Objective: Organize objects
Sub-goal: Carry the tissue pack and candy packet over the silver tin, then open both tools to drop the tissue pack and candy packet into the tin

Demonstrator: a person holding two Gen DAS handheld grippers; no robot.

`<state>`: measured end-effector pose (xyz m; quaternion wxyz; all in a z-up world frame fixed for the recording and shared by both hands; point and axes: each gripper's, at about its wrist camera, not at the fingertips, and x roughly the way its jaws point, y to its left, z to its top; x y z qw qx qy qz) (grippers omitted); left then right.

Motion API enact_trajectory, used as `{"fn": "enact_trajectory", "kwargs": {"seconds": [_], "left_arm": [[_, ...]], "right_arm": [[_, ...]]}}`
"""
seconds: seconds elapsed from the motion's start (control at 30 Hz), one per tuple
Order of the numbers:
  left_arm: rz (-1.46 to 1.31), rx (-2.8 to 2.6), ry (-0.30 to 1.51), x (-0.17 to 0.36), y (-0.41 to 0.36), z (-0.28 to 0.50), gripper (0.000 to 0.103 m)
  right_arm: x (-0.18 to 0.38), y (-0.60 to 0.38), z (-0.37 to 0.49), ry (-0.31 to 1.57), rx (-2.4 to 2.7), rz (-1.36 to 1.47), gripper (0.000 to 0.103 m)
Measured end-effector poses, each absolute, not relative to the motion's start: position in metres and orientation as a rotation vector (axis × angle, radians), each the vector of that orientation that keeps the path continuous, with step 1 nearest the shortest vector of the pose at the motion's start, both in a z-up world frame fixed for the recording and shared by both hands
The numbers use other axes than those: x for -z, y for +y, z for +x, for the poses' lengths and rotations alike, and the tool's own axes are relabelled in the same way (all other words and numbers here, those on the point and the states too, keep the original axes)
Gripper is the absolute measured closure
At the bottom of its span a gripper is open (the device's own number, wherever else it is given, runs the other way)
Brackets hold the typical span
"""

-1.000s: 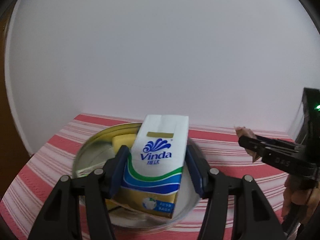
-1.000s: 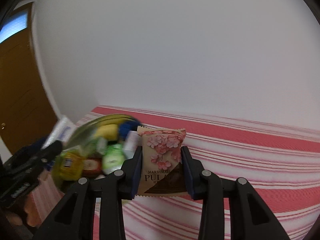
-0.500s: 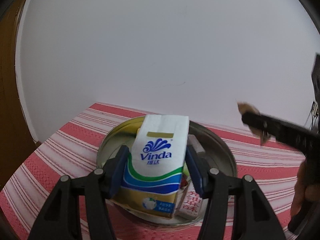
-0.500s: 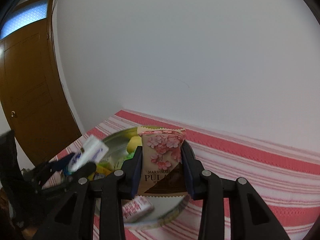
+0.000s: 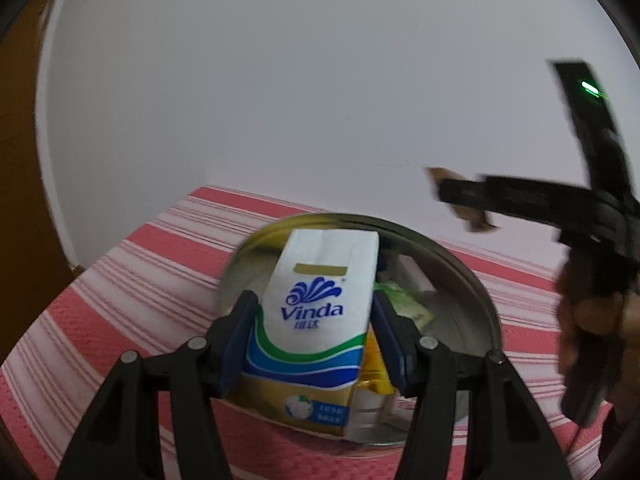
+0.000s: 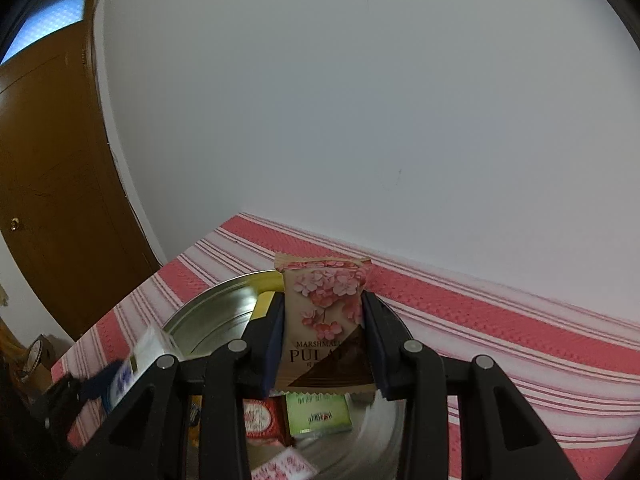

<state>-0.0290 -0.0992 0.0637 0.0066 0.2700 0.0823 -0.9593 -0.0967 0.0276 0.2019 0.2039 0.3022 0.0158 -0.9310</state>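
Tin [image 5: 472, 280] on striped cloth [image 5: 120, 280], already part-filled with small packets [image 6: 316, 416]. Left gripper [image 5: 316, 344] pinching tissue pack [image 5: 320, 320] over tin's 7 o'clock; right gripper [image 6: 324, 344] pinching marshmallow packet [image 6: 326, 320] above tin. Both drops pending.

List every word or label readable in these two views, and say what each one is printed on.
"Vinda": tissue pack in the left gripper.
"MARSHMALL…": snack packet in the right gripper; cut off by the brown corner.
"PUL…": same packet, rest hidden.
Chinese characters under "Vinda", the pack's blue badge, and the red packet and green packet in the metal tin: too small or blurred.
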Motion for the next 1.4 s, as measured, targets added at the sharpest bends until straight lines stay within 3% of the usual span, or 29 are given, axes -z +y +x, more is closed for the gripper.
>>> {"fn": "enact_trajectory", "kwargs": {"seconds": [0.33,1.17,1.2,1.33,1.4], "left_arm": [[0.963,3.084,0.211,-0.051,-0.051,-0.049,0.046],[0.997,3.01,0.106,-0.031,-0.04,-0.078,0.044],[0.998,3.008,0.097,-0.031,-0.039,-0.079,0.042],[0.913,3.003,0.097,-0.037,-0.039,-0.073,0.006],[0.842,2.991,0.102,-0.04,-0.041,-0.068,0.0]], "right_arm": [[-0.183,0.032,-0.122,0.086,2.551,0.974,0.063],[-0.124,-0.023,-0.171,0.179,2.397,1.209,0.062],[-0.12,-0.023,-0.172,0.17,2.392,1.235,0.061],[-0.124,-0.01,-0.17,0.036,2.393,1.209,0.058],[-0.135,0.002,-0.164,-0.054,2.419,1.158,0.058]]}}
